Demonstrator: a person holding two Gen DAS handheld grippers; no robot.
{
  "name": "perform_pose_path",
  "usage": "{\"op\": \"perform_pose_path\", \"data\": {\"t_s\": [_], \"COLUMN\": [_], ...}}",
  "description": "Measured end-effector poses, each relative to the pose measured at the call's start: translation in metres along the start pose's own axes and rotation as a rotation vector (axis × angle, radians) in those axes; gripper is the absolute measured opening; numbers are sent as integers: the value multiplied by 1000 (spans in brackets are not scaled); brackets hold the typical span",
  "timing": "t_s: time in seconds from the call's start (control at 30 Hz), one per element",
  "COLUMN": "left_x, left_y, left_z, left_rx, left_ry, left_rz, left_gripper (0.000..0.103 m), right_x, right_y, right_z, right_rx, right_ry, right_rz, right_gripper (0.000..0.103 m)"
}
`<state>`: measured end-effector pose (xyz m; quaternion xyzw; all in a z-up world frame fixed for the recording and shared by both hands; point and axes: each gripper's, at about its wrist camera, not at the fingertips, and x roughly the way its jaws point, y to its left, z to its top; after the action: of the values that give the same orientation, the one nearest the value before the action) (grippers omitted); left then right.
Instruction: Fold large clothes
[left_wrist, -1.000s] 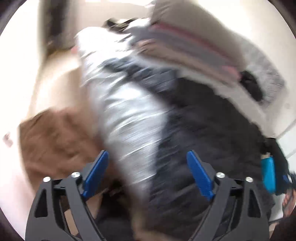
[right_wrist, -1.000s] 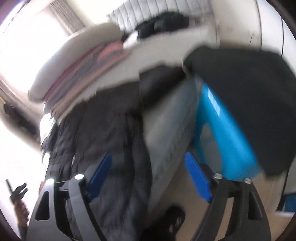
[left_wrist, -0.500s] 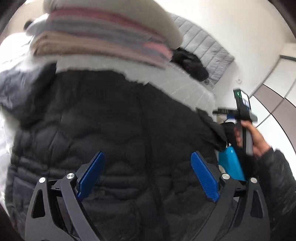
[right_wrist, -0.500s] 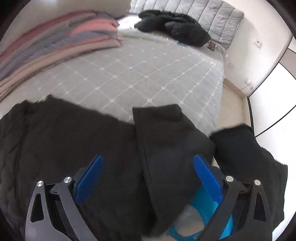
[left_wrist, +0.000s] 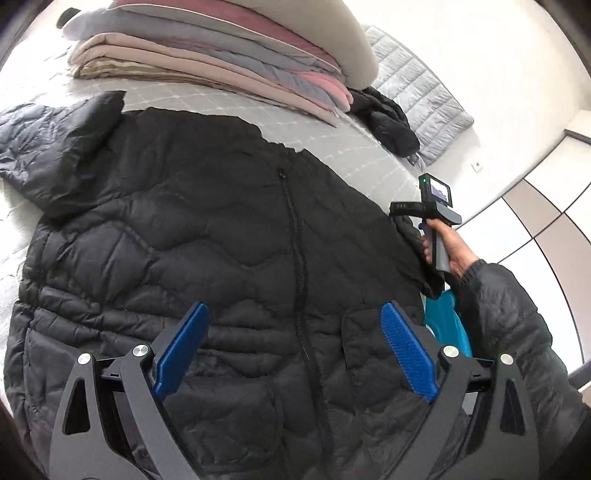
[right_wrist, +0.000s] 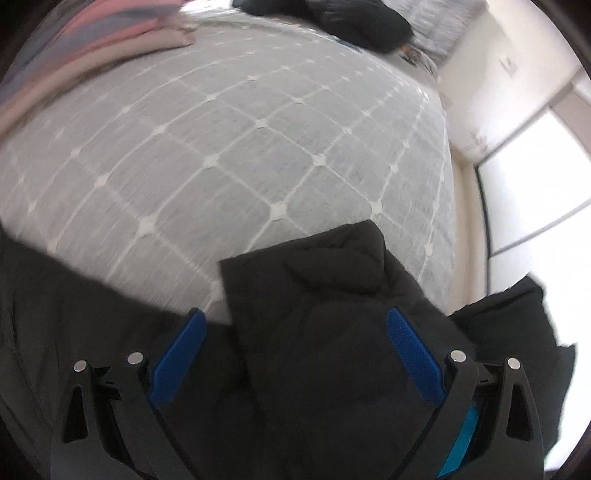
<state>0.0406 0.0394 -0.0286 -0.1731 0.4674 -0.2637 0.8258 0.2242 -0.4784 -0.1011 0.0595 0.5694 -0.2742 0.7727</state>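
A black quilted jacket (left_wrist: 229, 236) lies spread front-up on the grey bed cover (right_wrist: 258, 129), zip running down its middle, one sleeve bent at the upper left. My left gripper (left_wrist: 295, 306) hovers open above the jacket's lower front, nothing between its blue pads. My right gripper (right_wrist: 294, 313) is open wide over the jacket's other sleeve (right_wrist: 325, 288), which lies at the bed's right edge; the pads do not press on it. In the left wrist view a person's hand (left_wrist: 448, 247) holds that right gripper's handle beside the sleeve.
A stack of folded pink, grey and beige clothes (left_wrist: 221, 62) sits at the far side of the bed. Another dark jacket (left_wrist: 388, 118) lies by a grey quilted pad (left_wrist: 424, 96). A blue plastic piece (left_wrist: 447, 321) stands beside the bed, below the right sleeve. White wardrobe doors (left_wrist: 535, 206) stand to the right.
Both views swung from a blurred sweep of the room onto the jacket. The left gripper settled over its front. The right gripper came down closer to the sleeve, jaws a little wider.
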Motion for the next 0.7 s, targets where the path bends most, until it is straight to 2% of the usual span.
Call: {"op": "perform_pose_path", "data": {"t_s": [0.07, 0.13, 0.17, 0.2, 0.23, 0.4, 0.53, 0.63, 0.7], "left_x": [3, 6, 8, 10, 12, 19, 21, 22, 21], "left_y": [-4, -6, -8, -8, -8, -4, -1, 4, 8], "left_z": [-2, -4, -4, -5, -5, -7, -9, -10, -11], "left_rx": [12, 23, 28, 30, 29, 19, 10, -1, -13], "left_ry": [15, 24, 30, 36, 41, 59, 66, 65, 64], "left_rz": [-6, -1, 2, 4, 6, 24, 41, 52, 59], "left_gripper": [91, 91, 91, 91, 91, 91, 91, 91, 91], "right_x": [10, 17, 17, 15, 13, -24, -70, -97, -117], "right_y": [-11, -22, -25, -29, -34, -71, -119, -155, -185], "right_z": [0, -4, -5, -7, -8, -23, -53, -76, -96], "right_rx": [44, 79, 86, 97, 110, 208, 328, 402, 466], "right_ry": [22, 27, 18, 4, -10, -146, -300, -417, -505], "right_rz": [34, 52, 58, 72, 96, 303, 515, 611, 644], "right_gripper": [78, 43, 34, 21, 15, 10, 10, 10, 10]}}
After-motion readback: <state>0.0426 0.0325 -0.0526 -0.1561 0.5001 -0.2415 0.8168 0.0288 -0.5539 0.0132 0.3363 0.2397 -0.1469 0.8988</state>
